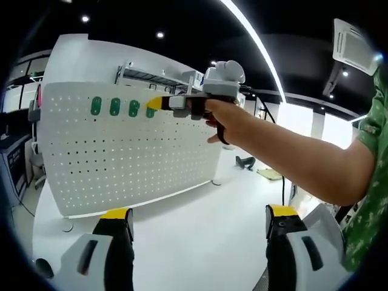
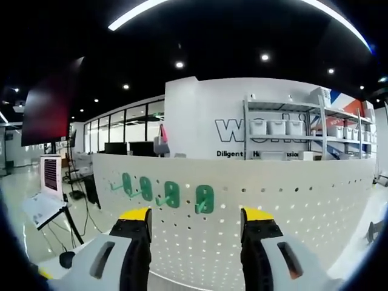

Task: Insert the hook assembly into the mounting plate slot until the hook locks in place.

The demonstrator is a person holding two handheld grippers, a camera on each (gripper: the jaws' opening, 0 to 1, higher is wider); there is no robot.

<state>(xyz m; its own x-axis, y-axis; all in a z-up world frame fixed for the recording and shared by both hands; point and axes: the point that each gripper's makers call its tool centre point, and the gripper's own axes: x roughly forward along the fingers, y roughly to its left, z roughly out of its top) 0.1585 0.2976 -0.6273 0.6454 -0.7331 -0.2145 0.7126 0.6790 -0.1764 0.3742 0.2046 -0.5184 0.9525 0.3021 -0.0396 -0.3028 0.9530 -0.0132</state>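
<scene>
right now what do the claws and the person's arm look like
Each claw has two black jaws with yellow tips, rising from light grey housings with dark slots: the left claw and the right claw look alike. In the left gripper view the right claw shows a grey body topped by a rounded white part. The person's hand grips it, and a green patterned short sleeve is worn.

Bright ceiling light strips [image 1: 254,36] glare overhead; both fisheye views bend strongly near edges.

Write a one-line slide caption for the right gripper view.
Open right gripper faces a white pegboard carrying four green hooks in a row.
</scene>
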